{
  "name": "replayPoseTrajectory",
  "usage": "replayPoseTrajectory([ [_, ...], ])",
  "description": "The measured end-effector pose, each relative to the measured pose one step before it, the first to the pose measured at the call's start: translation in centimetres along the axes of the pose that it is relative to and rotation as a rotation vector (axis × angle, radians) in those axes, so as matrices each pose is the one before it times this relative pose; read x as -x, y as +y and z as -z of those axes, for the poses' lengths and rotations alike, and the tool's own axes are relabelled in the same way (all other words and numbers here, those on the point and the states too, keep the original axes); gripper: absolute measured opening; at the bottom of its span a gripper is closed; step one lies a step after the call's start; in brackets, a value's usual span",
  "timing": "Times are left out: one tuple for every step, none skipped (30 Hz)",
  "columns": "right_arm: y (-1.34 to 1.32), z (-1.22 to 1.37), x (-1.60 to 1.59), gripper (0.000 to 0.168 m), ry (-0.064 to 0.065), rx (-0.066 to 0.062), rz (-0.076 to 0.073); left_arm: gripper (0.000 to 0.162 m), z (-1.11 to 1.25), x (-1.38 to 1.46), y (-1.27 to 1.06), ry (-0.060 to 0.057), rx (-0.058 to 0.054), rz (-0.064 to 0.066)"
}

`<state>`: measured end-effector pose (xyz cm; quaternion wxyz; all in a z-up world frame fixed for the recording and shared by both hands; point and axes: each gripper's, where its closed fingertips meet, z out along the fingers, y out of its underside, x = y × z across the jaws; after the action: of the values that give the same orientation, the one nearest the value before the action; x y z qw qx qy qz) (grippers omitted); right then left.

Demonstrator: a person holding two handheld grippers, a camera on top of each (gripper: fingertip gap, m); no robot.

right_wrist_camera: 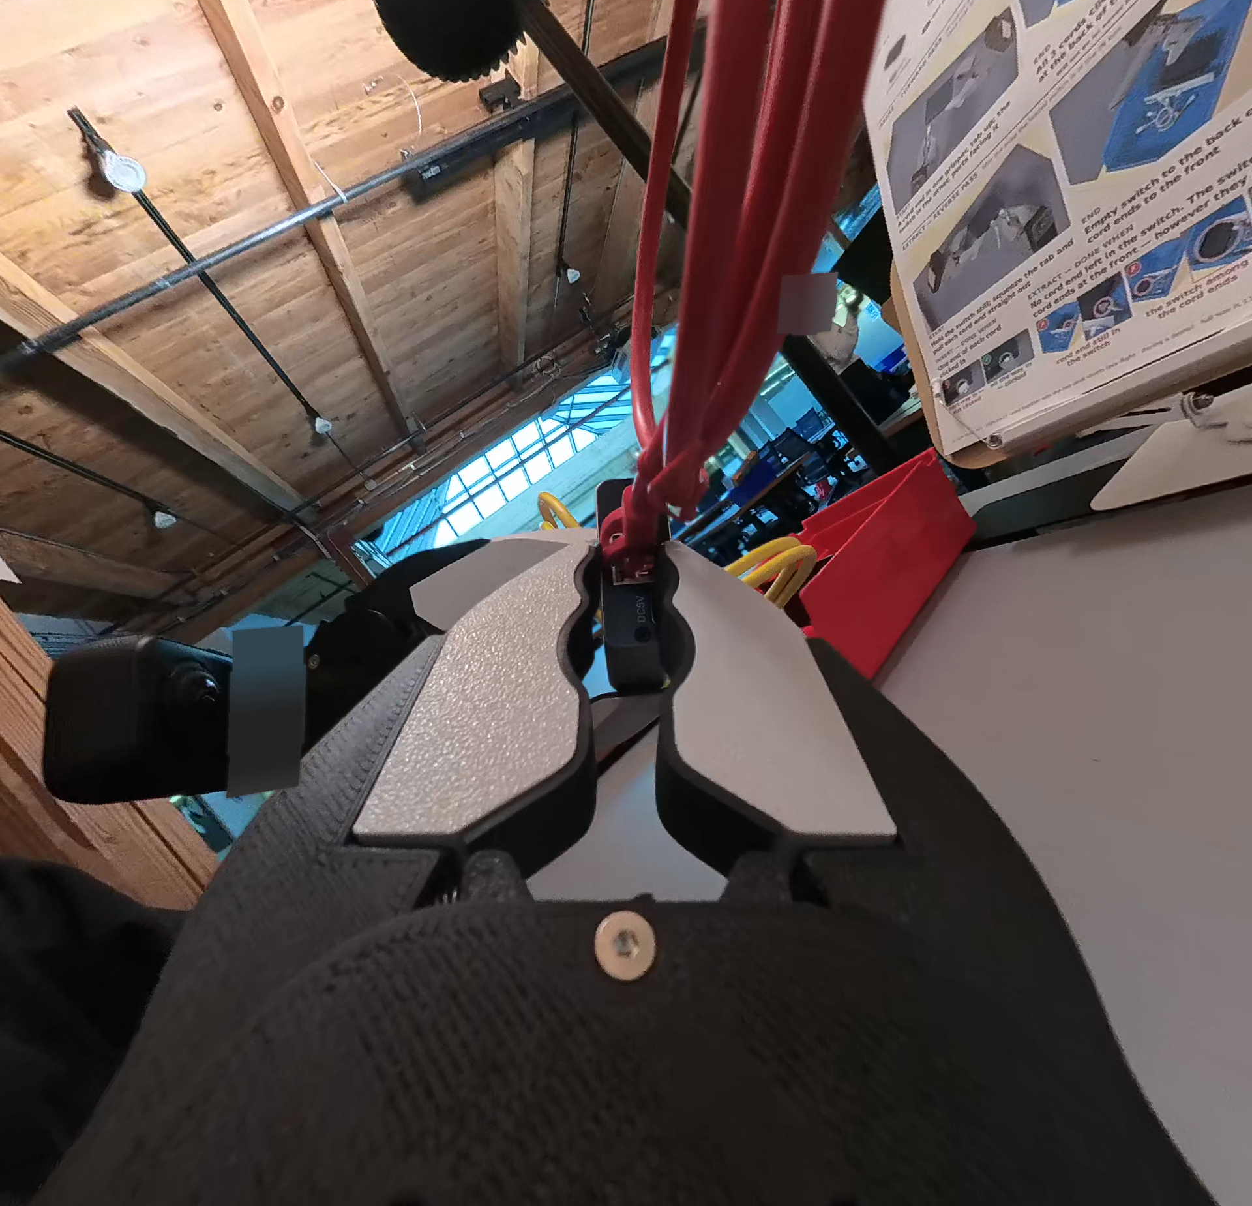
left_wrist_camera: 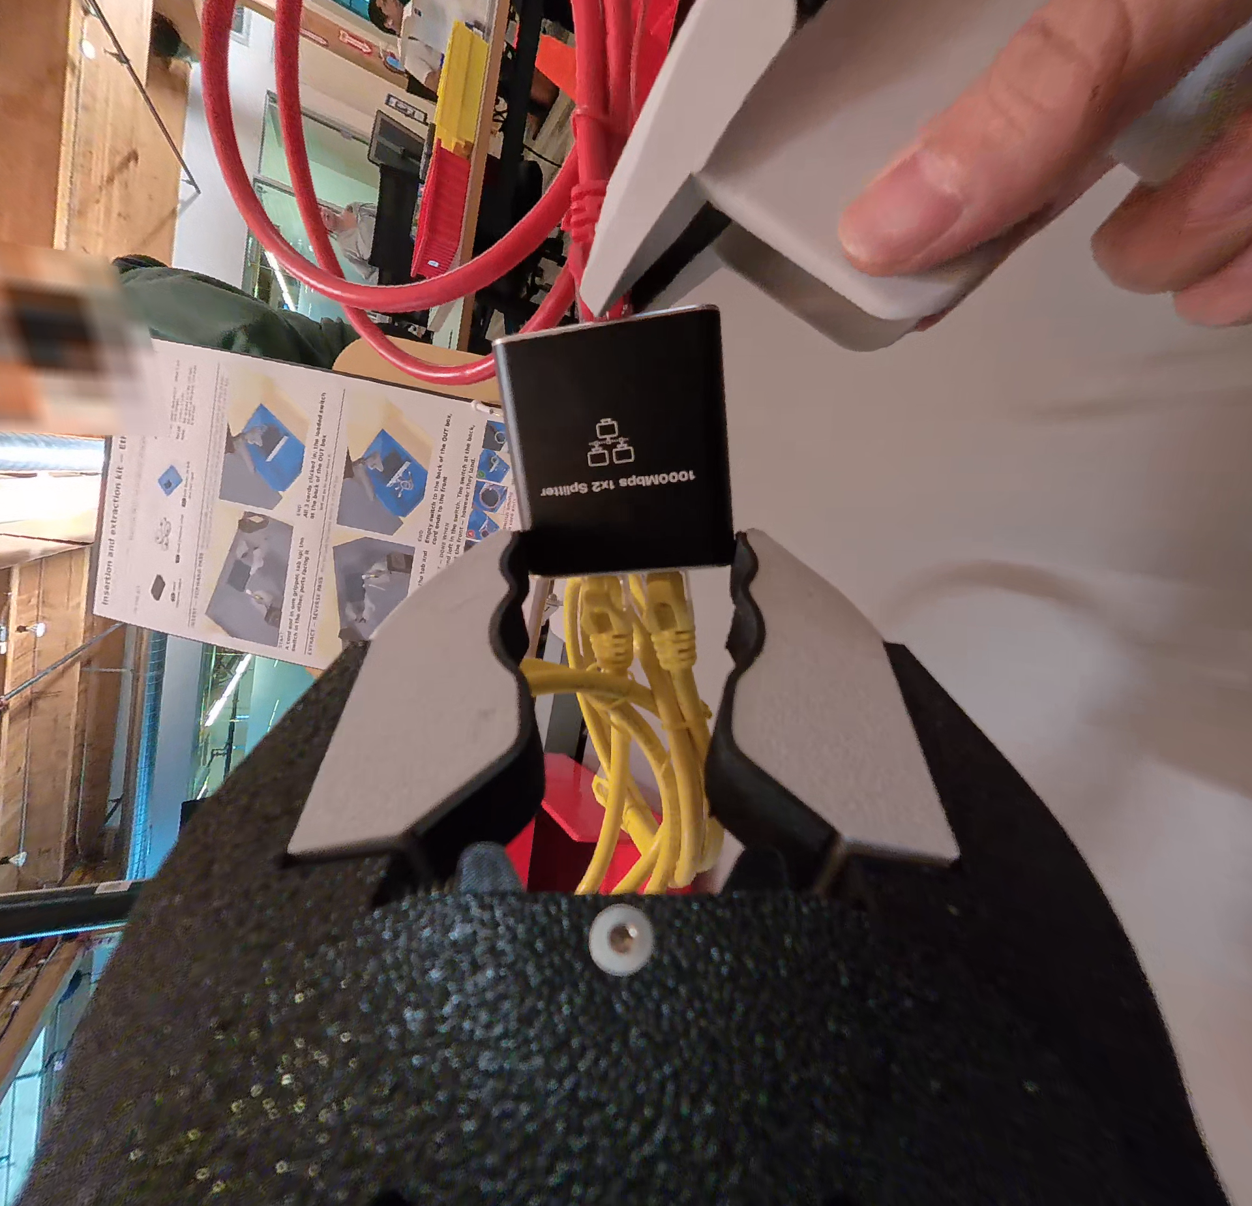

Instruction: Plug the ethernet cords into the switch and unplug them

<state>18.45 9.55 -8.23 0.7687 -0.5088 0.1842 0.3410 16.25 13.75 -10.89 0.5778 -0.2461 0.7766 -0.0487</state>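
My left gripper (left_wrist_camera: 627, 550) is shut on the near end of a small black switch (left_wrist_camera: 616, 441) and holds it up off the table. Two yellow cords (left_wrist_camera: 610, 631) are plugged into its near side and hang down between my fingers. A red cord (left_wrist_camera: 379, 292) runs to the far side. In the right wrist view, my right gripper (right_wrist_camera: 633, 553) is shut on the red cord's plug (right_wrist_camera: 627, 536) at the switch's end face (right_wrist_camera: 637, 631). The red cord (right_wrist_camera: 718, 225) loops upward. In the left wrist view a person's hand (left_wrist_camera: 982, 157) holds the right gripper (left_wrist_camera: 684, 292).
A printed instruction sheet on a clipboard (right_wrist_camera: 1084, 191) stands at the table's back, also in the left wrist view (left_wrist_camera: 284, 496). A red bin (right_wrist_camera: 881, 563) sits beside it with the yellow cords (right_wrist_camera: 779, 563) looping near it. The white table (right_wrist_camera: 1084, 801) lies to the right. The left gripper's tips are roughly 5 centimetres from the right gripper's.
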Motion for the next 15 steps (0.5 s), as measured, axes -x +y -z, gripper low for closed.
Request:
replayPoseTrajectory([
  [0.105,0.013,-0.068,0.014,0.0112,0.0123,0.0213,0.058,-0.027,-0.076,0.052,0.0034,0.0004,0.0023],
  [0.103,0.020,-0.076,0.014,0.0169,0.0148,0.0289,0.058,-0.039,-0.093,0.039,0.0050,-0.0017,0.0074],
  [0.016,0.017,0.049,0.014,0.0101,0.0072,0.0292,0.057,-0.035,-0.094,0.011,0.0048,-0.0057,0.0127],
  [-0.030,0.013,0.038,0.014,0.0086,0.0038,0.0266,0.057,-0.040,-0.069,-0.048,0.0048,-0.0091,0.0172],
  [-0.095,0.019,0.045,0.014,0.0091,-0.0062,0.0246,0.058,-0.025,-0.035,-0.080,0.0034,-0.0091,0.0173],
  [-0.107,0.006,0.049,0.015,0.0002,-0.0077,0.0046,0.057,-0.010,0.009,-0.081,-0.0011,-0.0055,0.0103],
  [-0.046,0.003,-0.028,0.014,-0.0045,-0.0020,-0.0052,0.058,-0.007,0.033,-0.047,-0.0065,0.0008,0.0004],
  [0.005,0.011,-0.075,0.014,-0.0014,0.0021,-0.0041,0.057,-0.031,0.002,0.011,-0.0074,0.0052,-0.0021],
  [0.042,0.011,-0.023,0.015,-0.0010,0.0055,0.0045,0.057,-0.031,-0.028,0.036,-0.0045,0.0053,0.0019],
  [0.023,0.016,0.008,0.014,-0.0016,0.0058,0.0124,0.057,-0.017,-0.050,0.037,0.0011,0.0029,0.0087],
  [0.075,0.009,0.011,0.014,0.0029,0.0101,0.0175,0.058,-0.033,-0.079,0.048,0.0070,-0.0006,0.0140],
  [0.011,-0.004,0.046,0.014,0.0062,0.0094,0.0271,0.058,-0.036,-0.056,0.011,0.0081,-0.0076,0.0175],
  [-0.095,-0.008,0.078,0.015,0.0033,0.0073,0.0242,0.057,-0.030,-0.033,-0.089,0.0051,-0.0147,0.0184],
  [-0.179,-0.005,0.021,0.014,0.0025,0.0010,0.0132,0.057,-0.016,-0.021,-0.153,0.0040,-0.0133,0.0174],
  [-0.190,-0.002,-0.019,0.014,-0.0019,-0.0010,0.0003,0.057,-0.008,-0.007,-0.179,0.0008,-0.0102,0.0112],
])
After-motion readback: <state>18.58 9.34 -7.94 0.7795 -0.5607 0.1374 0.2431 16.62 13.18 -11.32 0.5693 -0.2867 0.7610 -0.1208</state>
